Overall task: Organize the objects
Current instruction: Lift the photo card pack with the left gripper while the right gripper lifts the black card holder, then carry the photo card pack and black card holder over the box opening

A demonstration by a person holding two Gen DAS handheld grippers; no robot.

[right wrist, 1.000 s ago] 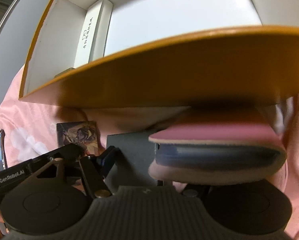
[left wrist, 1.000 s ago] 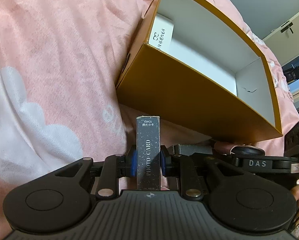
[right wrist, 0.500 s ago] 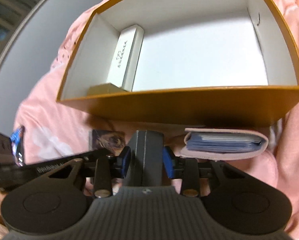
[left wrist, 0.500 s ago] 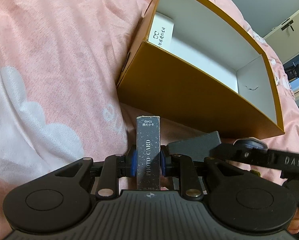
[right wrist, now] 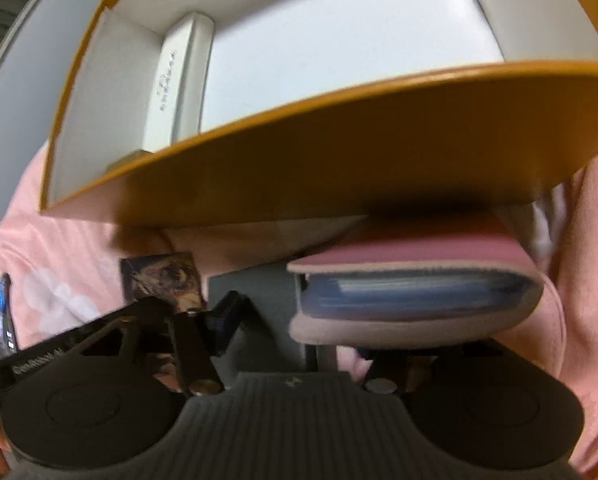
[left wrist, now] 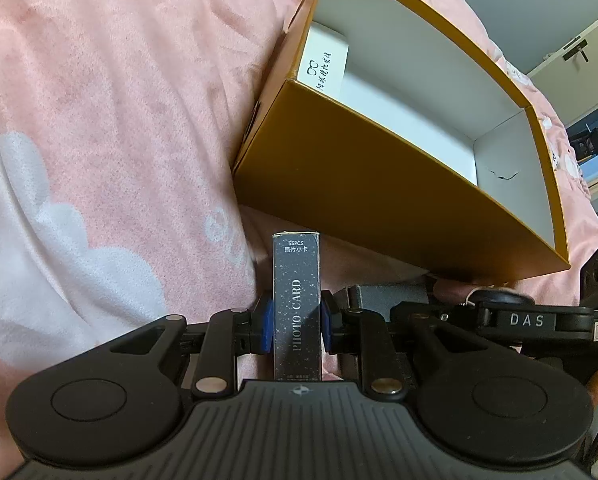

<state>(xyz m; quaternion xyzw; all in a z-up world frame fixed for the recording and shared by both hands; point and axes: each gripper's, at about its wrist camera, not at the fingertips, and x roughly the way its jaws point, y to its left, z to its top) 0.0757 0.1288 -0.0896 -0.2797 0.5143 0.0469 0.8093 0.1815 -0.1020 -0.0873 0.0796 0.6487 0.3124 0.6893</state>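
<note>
Photo card box (left wrist: 297, 308) clamped upright in left tongs (left wrist: 297, 316); right tongs (right wrist: 299, 320) state unclear.

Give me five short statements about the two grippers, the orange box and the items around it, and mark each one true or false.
1. The left gripper is shut on the PHOTO CARD box. True.
2. The orange box has its lid on. False: it is open, showing a white interior.
3. A white carton lies inside the orange box. True.
4. The pink card holder is inside the orange box. False: it is outside, in front of the near wall.
5. The bedding is blue. False: it is pink with white patches.
</note>
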